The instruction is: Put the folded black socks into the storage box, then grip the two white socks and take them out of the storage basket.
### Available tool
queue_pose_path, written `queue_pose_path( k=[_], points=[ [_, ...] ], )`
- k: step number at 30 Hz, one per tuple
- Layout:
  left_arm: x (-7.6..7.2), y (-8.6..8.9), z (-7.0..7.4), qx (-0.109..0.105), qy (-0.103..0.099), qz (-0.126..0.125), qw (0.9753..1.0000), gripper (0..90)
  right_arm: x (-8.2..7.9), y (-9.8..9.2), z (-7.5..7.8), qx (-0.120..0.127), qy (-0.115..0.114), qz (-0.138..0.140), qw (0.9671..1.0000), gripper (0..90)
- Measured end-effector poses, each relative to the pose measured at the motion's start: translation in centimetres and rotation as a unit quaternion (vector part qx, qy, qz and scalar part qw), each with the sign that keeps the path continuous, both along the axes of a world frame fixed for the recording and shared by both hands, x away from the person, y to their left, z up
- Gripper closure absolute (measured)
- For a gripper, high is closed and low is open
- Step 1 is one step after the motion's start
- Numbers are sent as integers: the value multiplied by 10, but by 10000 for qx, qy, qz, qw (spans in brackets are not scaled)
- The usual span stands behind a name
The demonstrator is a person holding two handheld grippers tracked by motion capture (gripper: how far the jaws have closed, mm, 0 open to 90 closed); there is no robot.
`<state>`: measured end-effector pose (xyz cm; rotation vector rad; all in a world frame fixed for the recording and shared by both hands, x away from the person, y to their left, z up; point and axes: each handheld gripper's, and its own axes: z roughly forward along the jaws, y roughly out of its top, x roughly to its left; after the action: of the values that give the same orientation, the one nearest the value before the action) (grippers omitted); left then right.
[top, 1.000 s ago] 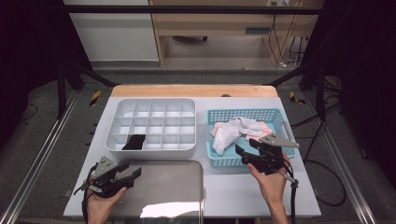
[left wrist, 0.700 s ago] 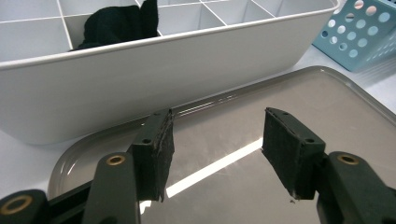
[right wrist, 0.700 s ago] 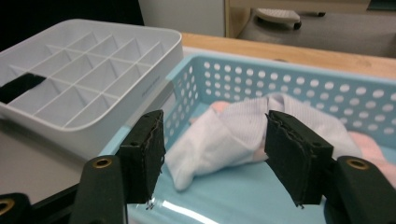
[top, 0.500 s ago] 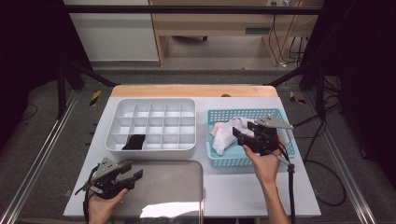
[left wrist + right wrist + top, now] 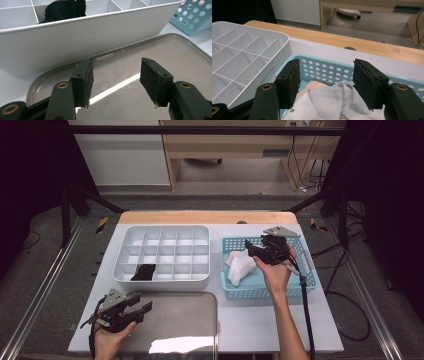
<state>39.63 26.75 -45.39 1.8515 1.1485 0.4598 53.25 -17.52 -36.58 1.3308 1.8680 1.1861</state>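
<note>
Right claw (image 5: 324, 85) open, jaws poised over the pale socks (image 5: 239, 267) in the blue basket (image 5: 305, 285) near the table's right edge. Best approach — descend straight, pinch one sock only, mid-fold. Left claw (image 5: 115, 82) open, idle above the metal tray (image 5: 195, 320) — front edge.

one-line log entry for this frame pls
right gripper: open, above pale socks in blue perforated basket | left gripper: open, over grey metal tray | black sock: in white divided organiser
</note>
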Motion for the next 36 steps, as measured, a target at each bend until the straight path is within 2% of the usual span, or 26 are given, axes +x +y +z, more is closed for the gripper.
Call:
queue_pose_path(
  k=[5,11,17,23,26,27,30,32,36],
  points=[
    [1,0,-1,-12,12,-5,10000,433,15,1,-8,-73,171,-46,9998,407],
    [1,-1,-1,11,27,-32,10000,435,23,6,-19,-110,391,54,9992,412],
    [2,0,-2,-4,43,-53,10000,436,31,15,-35,-330,687,174,9969,399],
    [1,0,-2,12,38,-43,10000,453,35,19,-45,-467,862,209,9950,395],
    [2,0,-2,19,38,-47,10000,457,35,19,-47,-455,941,214,9943,387],
    [2,0,-2,43,28,-42,10000,457,36,19,-50,-546,1003,237,9932,385],
    [2,0,-1,42,14,-34,10000,456,35,19,-52,-579,1036,251,9926,385],
    [2,1,-1,42,14,-10,10000,456,32,18,-54,-464,960,269,9939,390],
    [3,1,-3,36,49,2,10000,456,33,16,-58,-470,1007,273,9934,363]
  ],
)
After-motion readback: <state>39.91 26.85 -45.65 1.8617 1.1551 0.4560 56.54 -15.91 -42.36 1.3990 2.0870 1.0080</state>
